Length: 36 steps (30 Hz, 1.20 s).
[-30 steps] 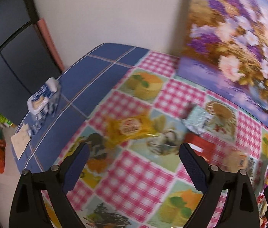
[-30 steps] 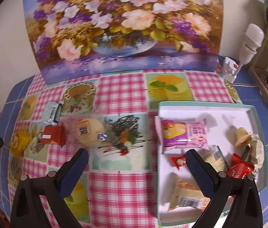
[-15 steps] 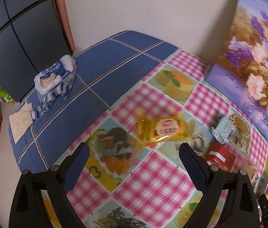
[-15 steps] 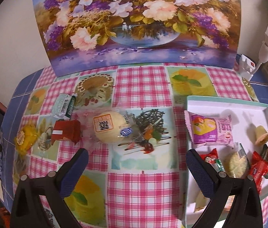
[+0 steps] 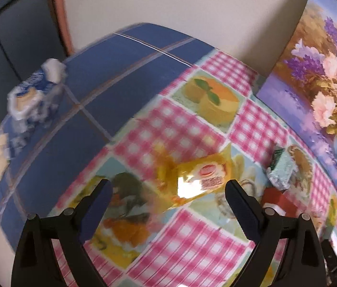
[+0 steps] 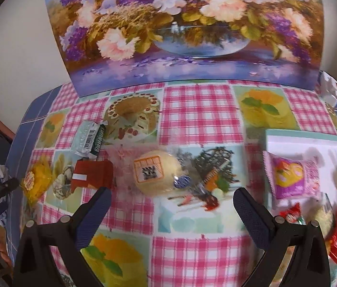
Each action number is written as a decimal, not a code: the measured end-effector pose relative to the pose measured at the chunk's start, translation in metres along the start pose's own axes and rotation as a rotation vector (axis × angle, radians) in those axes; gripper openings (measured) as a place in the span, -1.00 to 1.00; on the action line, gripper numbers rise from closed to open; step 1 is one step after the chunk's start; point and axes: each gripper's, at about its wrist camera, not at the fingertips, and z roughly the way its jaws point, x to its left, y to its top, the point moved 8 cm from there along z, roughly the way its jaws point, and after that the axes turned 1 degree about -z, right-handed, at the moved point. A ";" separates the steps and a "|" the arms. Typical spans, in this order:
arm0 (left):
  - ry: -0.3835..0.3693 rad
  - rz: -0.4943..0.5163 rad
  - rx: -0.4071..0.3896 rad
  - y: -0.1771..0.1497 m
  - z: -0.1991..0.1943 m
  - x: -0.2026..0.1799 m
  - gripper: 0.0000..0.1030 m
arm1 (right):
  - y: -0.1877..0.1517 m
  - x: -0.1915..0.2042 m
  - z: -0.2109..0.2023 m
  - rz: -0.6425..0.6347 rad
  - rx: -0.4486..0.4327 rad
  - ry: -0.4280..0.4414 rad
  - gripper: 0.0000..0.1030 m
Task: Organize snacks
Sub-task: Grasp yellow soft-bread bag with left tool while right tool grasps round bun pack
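Left wrist view: left gripper (image 5: pixel 168 189) released, jaws wide, nothing between pads. Yellow snack packet (image 5: pixel 197 179) just ahead, between fingertips' line, lying on desk (image 5: pixel 168 124). Red packet (image 5: pixel 279 201) and pale green packet (image 5: pixel 280 169) further right. Right wrist view: right gripper (image 6: pixel 172 199) released, empty. Round cake in clear wrapper (image 6: pixel 157 174) just ahead; red packet left of it; white tray (image 6: pixel 312 141) with snacks to right.

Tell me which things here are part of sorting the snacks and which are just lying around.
Part of the job: yellow snack packet, round bun, red packet, green-and-white wrapper, pink packet, white tray.

Lying about: flower painting, blue tissue pack.
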 end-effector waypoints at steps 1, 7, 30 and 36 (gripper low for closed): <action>-0.030 -0.003 0.011 0.002 0.005 -0.003 0.85 | 0.001 0.003 0.004 -0.002 0.003 0.007 1.00; -0.038 0.029 0.024 0.016 0.029 -0.015 0.85 | 0.007 0.011 0.031 -0.005 0.028 0.024 1.00; 0.074 0.179 0.009 0.009 0.052 -0.048 0.61 | 0.018 0.013 0.057 0.034 0.045 0.074 0.42; 0.082 0.193 0.004 0.003 0.045 -0.054 0.44 | 0.015 0.007 0.051 0.069 0.042 0.094 0.25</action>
